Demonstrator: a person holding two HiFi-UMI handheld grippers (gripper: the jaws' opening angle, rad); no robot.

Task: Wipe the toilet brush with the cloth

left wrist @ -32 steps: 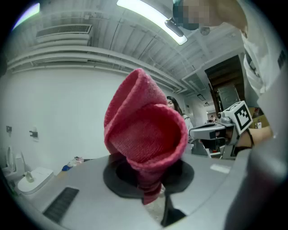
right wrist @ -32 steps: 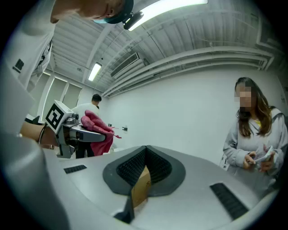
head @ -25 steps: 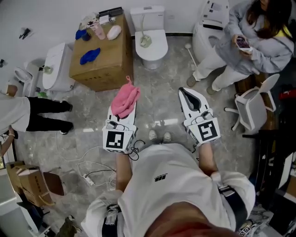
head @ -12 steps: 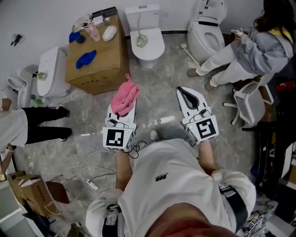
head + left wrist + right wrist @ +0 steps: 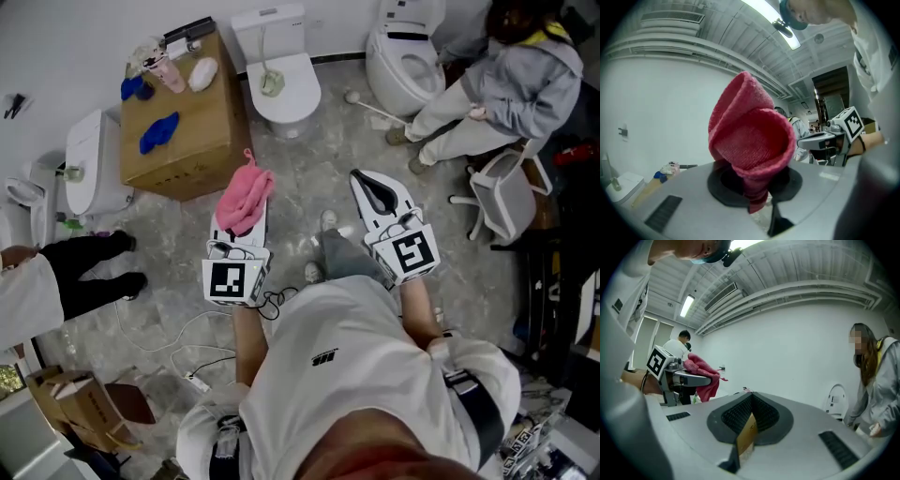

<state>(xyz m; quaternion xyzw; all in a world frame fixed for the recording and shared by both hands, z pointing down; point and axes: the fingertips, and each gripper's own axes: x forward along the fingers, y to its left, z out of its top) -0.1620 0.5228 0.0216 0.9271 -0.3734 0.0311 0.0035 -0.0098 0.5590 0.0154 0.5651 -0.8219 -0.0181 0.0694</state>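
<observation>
The left gripper [image 5: 240, 225] has its jaws closed on a pink cloth [image 5: 246, 197], which bunches up over the tips. The right gripper [image 5: 366, 186] has its jaws pressed together, and a small tan strip [image 5: 747, 432] shows in the seam between them. The toilet brush [image 5: 354, 96] lies on the floor [image 5: 309, 187] beside the right-hand toilet [image 5: 398, 56], well apart from both grippers. The middle toilet [image 5: 281, 105] has a pale thing with a thin handle [image 5: 272, 84] in its bowl; I cannot tell what it is. A closed cardboard box [image 5: 187, 155] carries a blue rag [image 5: 157, 131] and a pink bottle [image 5: 172, 75] on top.
</observation>
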